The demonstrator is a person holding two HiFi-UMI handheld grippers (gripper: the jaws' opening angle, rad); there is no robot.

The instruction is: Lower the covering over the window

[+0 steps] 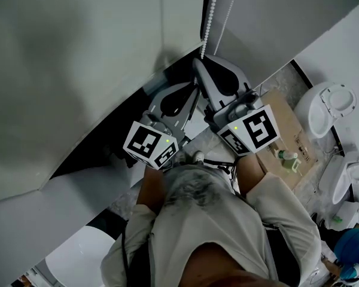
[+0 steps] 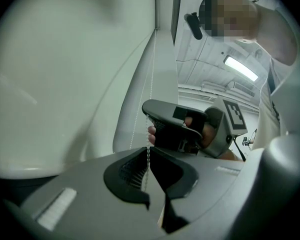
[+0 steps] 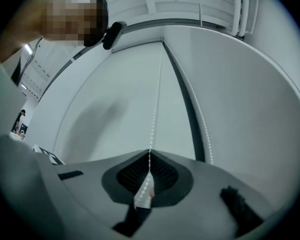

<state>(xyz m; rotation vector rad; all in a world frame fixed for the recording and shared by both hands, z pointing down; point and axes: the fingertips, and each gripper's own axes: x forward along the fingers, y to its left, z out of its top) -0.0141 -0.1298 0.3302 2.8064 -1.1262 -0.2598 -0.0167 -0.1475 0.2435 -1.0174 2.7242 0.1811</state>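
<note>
Both of your tools are on the bead chain (image 1: 210,18), which hangs down from the top centre of the head view. The roller blind (image 3: 115,99) is the pale flat sheet filling the middle of the right gripper view, just behind the chain.

Your left gripper (image 2: 149,159) has its jaws pressed together at the tips, pinching the chain where it drops into the ribbed hollow. Your right gripper (image 3: 149,156) is pinched shut on the same strand a little higher up.

The chain looks very light and completely limp, so it will only carry a pull along its own length. The beads should catch in the ribbed pads, but the strand is thin and could slide if your pinch loosens.

Take it between the pad ribs rather than at the very tips, and pull steadily. A jerk could probably snap the small beads or make them skip.

A second strand (image 3: 200,119) hangs just right of centre, and I cannot tell which one lowers the blind.
</note>
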